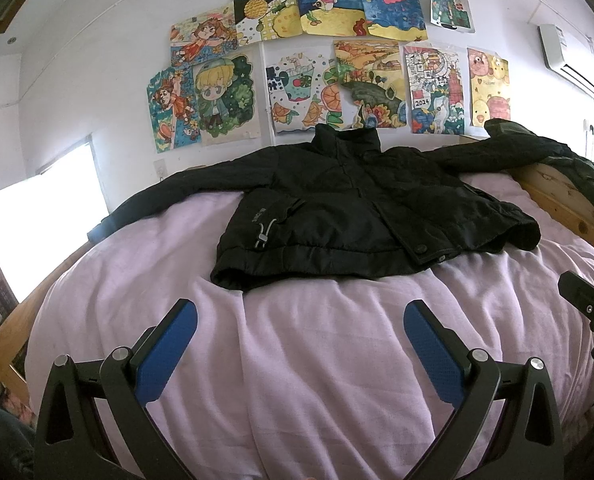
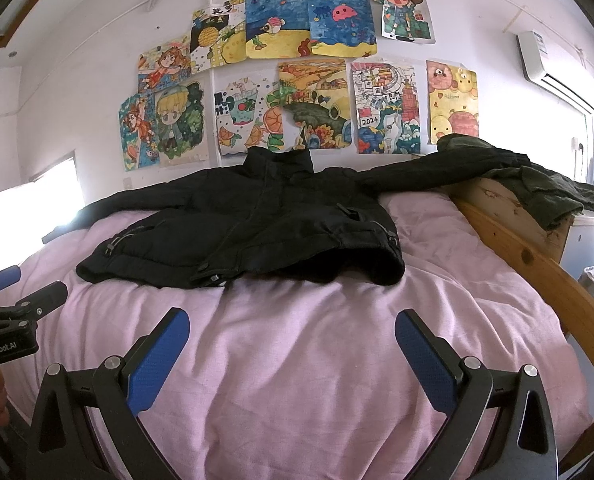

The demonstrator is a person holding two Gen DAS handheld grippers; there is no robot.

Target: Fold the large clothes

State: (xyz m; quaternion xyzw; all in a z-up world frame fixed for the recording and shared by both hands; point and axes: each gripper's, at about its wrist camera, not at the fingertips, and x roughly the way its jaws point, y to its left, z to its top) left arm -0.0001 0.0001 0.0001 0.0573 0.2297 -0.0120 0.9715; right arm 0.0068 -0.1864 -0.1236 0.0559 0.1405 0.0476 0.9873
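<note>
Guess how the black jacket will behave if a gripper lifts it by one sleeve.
The jacket is probably floppy: its sleeve drapes over the bed frame. Likely bulky rather than heavy, since the hem looks puffy. The shell has a slight sheen, so it may slip.

Matt black cloth jacket (image 1: 337,216)

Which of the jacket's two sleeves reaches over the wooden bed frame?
The sleeve on the right, crossing the wooden frame; the other sleeve stays on the bedding.

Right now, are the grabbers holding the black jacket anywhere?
No. Both the left gripper and right gripper are open and empty above the pink bedcover. The black jacket lies untouched.
</note>
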